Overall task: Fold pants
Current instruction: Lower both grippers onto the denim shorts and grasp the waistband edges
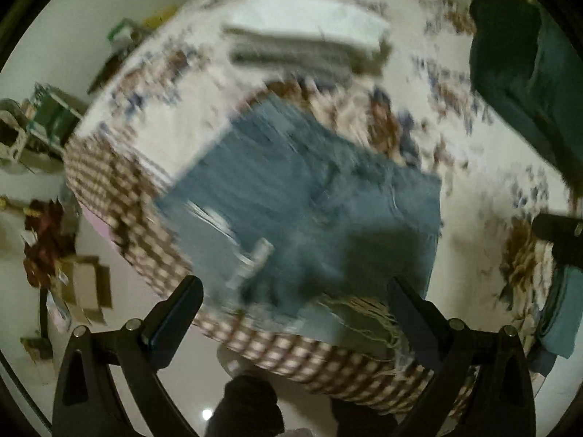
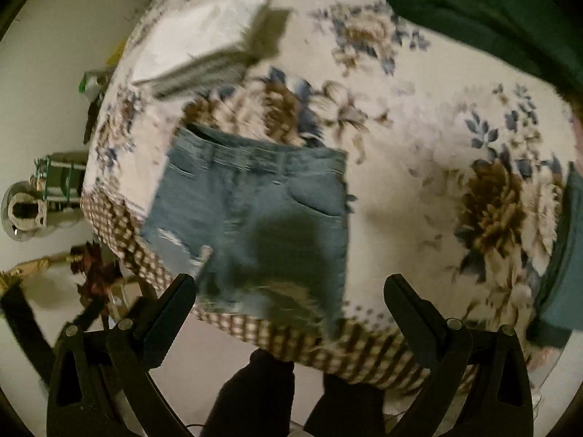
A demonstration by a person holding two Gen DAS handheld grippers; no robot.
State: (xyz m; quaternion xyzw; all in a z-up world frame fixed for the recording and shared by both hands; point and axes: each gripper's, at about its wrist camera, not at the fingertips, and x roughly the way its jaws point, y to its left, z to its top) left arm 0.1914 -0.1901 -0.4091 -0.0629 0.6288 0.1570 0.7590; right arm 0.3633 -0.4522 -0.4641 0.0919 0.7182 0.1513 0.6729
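Blue denim pants point(image 2: 255, 218), folded into a short block with the waistband at the far side, lie on a flower-patterned table cover point(image 2: 419, 145). They also show, blurred, in the left wrist view point(image 1: 309, 200). My left gripper point(image 1: 295, 298) is open and empty, held above the near edge of the pants. My right gripper point(image 2: 291, 295) is open and empty, also above the pants' near frayed hem. Neither gripper touches the cloth.
A stack of folded light cloth point(image 2: 204, 47) lies beyond the pants. Dark green fabric point(image 2: 492, 11) is at the far right, and a teal item point(image 2: 561, 255) at the right edge. The table's checked border point(image 2: 364, 349) hangs over the near edge. Clutter stands on the floor at left point(image 1: 47, 127).
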